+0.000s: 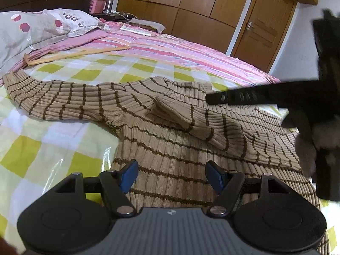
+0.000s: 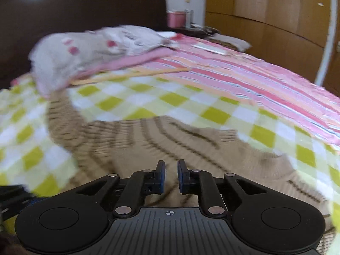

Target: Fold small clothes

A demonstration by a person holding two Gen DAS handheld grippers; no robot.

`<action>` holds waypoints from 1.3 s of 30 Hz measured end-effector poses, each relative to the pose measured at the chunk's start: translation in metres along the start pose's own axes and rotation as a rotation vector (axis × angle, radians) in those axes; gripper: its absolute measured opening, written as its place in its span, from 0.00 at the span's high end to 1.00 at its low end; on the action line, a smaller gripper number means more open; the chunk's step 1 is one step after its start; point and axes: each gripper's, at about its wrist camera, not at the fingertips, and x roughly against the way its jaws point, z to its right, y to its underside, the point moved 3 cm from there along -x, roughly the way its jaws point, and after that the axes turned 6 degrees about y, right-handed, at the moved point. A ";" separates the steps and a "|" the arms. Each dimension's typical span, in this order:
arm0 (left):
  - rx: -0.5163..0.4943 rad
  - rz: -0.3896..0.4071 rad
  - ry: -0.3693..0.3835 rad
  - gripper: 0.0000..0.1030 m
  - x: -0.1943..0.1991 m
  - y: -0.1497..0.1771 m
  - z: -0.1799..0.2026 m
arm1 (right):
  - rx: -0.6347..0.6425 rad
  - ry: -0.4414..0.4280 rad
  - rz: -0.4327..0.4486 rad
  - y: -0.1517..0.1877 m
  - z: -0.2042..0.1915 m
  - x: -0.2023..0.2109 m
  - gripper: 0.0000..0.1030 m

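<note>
One hanger [image 1: 74,54] beyond sweater [image 1: 170,131].

Little legible text is found. In the left wrist view, dark capital letters are printed on the grey pillow [image 1: 40,27] at the far left of the bed; they are seen upside down, and only a fragment resembling "A DD" can be made out near its right end. On the black bar of the right gripper [image 1: 240,97], which is seen at the right, raised characters are moulded beside a round hole; they are too blurred to be read. A small white emblem is marked on the grey body of the left gripper [image 1: 171,175]; no letters are formed by it. In the right wrist view, a crosshair mark is printed on the same spot of the gripper body, and the pillow print is blurred beyond reading.
</note>
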 end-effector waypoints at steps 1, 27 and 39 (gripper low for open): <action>-0.001 0.005 -0.004 0.27 0.001 0.000 0.000 | 0.008 -0.025 -0.009 0.003 -0.005 0.000 0.85; -0.073 0.025 -0.093 0.28 -0.004 0.006 0.007 | -0.438 0.300 -0.042 0.112 0.099 0.055 0.85; 0.079 0.112 -0.340 0.28 0.046 -0.028 -0.088 | -0.403 0.166 0.044 0.119 0.054 0.084 0.83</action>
